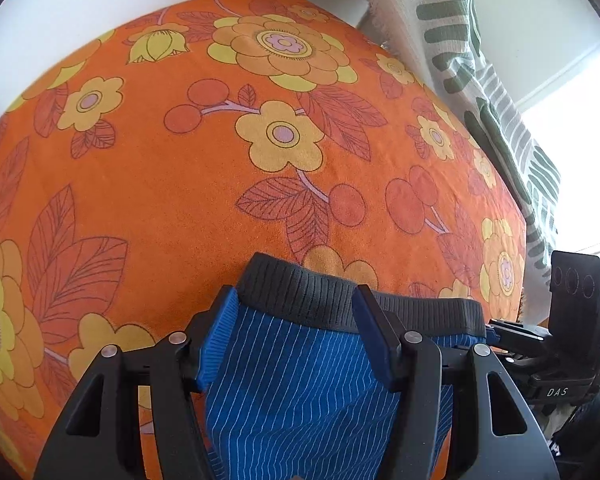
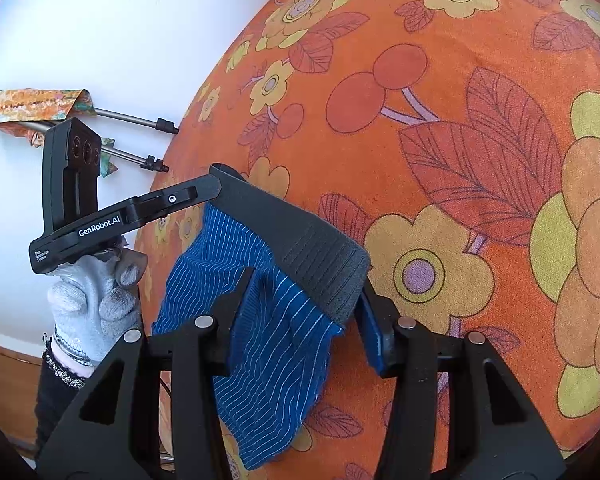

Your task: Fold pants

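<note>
Pants (image 2: 276,320) – blue pinstripe, ribbed grey waistband | both fingers (image 1: 236,304) (image 2: 366,312) grasping waistband – floral terry cloth (image 1: 180,180)

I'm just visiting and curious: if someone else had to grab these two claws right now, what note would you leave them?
Left claw: fingers either side of the pants' dark waistband; how firmly it pinches, I can't tell.
Right claw: same, at the waistband's other end.
The blue striped pants are lifted, hanging between both claws over the orange flowered cloth.
Done: pants picked up by the waistband.
Left: lay them flat on the cloth and make the folds; none visible yet.
</note>
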### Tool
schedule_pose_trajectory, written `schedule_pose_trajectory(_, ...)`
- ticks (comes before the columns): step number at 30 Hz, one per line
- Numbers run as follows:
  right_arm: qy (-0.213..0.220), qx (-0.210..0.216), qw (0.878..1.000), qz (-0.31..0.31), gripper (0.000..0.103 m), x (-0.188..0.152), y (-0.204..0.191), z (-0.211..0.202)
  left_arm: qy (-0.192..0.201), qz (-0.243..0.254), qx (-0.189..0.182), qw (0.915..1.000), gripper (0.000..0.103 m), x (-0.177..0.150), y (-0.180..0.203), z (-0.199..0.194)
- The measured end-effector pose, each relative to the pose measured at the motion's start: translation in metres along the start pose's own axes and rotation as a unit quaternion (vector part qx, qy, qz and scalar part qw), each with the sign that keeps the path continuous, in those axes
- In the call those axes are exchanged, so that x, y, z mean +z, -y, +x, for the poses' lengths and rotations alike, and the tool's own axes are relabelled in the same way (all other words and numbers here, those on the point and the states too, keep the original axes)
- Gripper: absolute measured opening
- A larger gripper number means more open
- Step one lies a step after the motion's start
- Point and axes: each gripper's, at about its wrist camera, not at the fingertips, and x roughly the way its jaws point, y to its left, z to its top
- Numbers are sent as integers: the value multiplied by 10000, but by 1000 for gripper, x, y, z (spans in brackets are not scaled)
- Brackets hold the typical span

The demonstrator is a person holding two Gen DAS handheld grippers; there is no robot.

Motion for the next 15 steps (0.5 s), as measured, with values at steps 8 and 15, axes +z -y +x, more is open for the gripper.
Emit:
schedule_pose_trajectory(8,41,-6,10000,63,32,2,3,2,178,101,307,9993,39,0,-1,5)
schedule_pose_trajectory(15,72,-59,10000,-4,19,-1,1,5,391,337,354,9980,12,-6,6,0)
